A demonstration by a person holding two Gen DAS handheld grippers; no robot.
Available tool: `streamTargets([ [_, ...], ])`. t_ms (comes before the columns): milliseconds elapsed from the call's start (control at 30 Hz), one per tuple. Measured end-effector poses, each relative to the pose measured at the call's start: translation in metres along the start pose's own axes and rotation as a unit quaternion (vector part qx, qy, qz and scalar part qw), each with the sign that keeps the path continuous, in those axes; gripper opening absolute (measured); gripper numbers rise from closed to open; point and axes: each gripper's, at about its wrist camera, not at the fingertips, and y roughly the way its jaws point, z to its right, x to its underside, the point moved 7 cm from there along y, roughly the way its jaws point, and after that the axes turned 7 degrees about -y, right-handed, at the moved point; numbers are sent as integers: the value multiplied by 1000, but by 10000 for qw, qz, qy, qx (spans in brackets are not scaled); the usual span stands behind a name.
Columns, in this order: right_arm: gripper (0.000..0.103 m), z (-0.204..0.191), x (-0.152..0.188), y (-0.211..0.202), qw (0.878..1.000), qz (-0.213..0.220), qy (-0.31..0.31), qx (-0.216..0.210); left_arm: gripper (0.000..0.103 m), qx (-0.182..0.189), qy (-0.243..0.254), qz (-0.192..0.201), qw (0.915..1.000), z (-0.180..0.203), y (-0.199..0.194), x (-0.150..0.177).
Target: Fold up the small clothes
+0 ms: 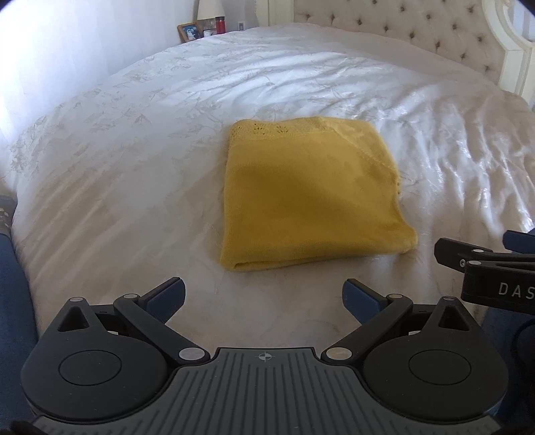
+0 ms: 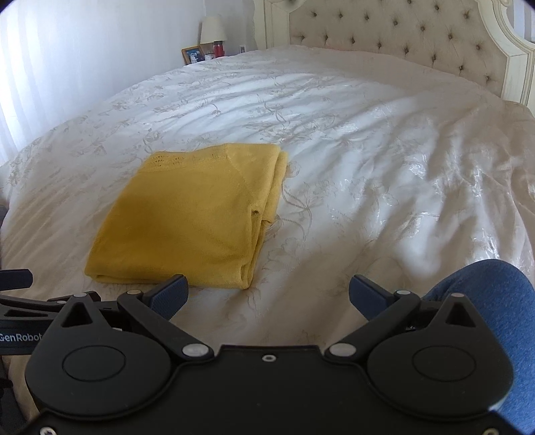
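Note:
A yellow knitted garment (image 1: 311, 197) lies folded into a neat rectangle on the white bedspread (image 1: 133, 167), with a lacy hem along its far edge. In the right wrist view the folded garment (image 2: 194, 217) sits left of centre, its layered edges facing right. My left gripper (image 1: 264, 294) hovers just short of the garment's near edge, open and holding nothing. My right gripper (image 2: 267, 294) is open too, near the garment's front right corner, with nothing between its blue pads. The right gripper's side also shows at the left wrist view's right border (image 1: 485, 267).
A tufted cream headboard (image 2: 401, 36) stands at the far end of the bed. A nightstand at the far left carries a lamp (image 2: 212, 30), a framed photo (image 2: 193, 55) and a red jar (image 2: 218, 49). A blue-clad leg (image 2: 495, 294) is at the lower right.

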Motion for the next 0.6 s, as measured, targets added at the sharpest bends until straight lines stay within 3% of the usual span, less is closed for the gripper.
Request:
streamTargets([
  [600, 102, 3, 1, 3, 9997, -95, 204, -20, 102, 51, -54, -182, 9998, 0, 5, 4],
])
